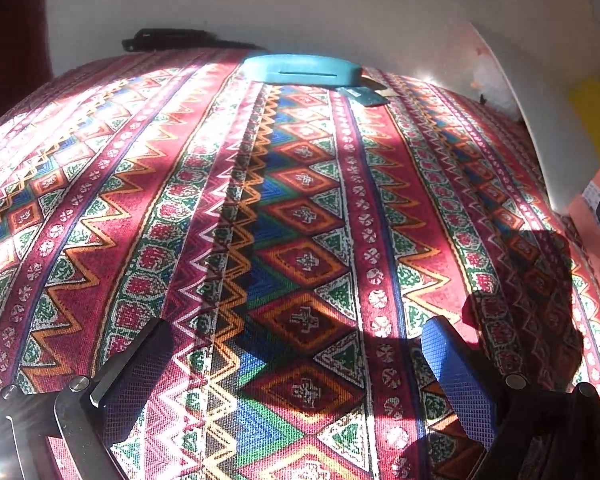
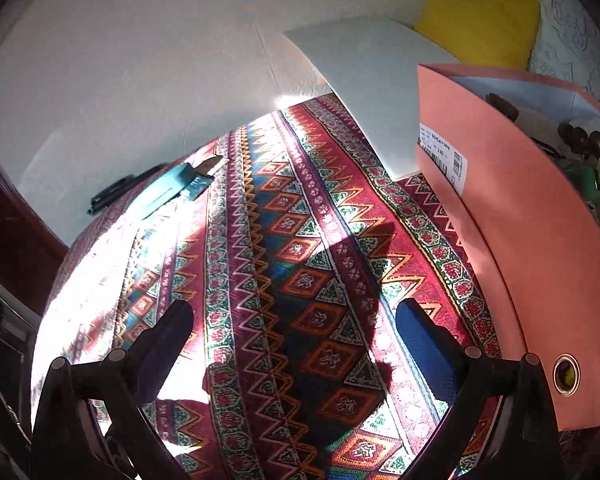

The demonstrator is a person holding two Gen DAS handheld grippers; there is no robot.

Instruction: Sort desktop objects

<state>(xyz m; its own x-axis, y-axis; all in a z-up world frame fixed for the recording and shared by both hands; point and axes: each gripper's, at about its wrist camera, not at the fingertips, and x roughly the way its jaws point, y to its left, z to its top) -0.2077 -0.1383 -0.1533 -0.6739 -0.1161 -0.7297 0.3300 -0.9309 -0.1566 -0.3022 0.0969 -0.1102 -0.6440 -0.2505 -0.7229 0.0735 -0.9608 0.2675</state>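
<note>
- Fingers spread and empty: the left gripper (image 1: 296, 376) hangs low over the patterned tablecloth (image 1: 300, 220), jaws apart, aimed down the table's length as if lining up a pick.
- The right gripper (image 2: 296, 344) is likewise parted and holds nothing, beside the pink box (image 2: 520, 248), probably the sorting bin, with small items already inside.
- Left to sort at the far edge by the wall: a teal case (image 1: 302, 69), a small card (image 1: 364, 95) touching it, and a black pen (image 1: 168, 38) behind.
</note>
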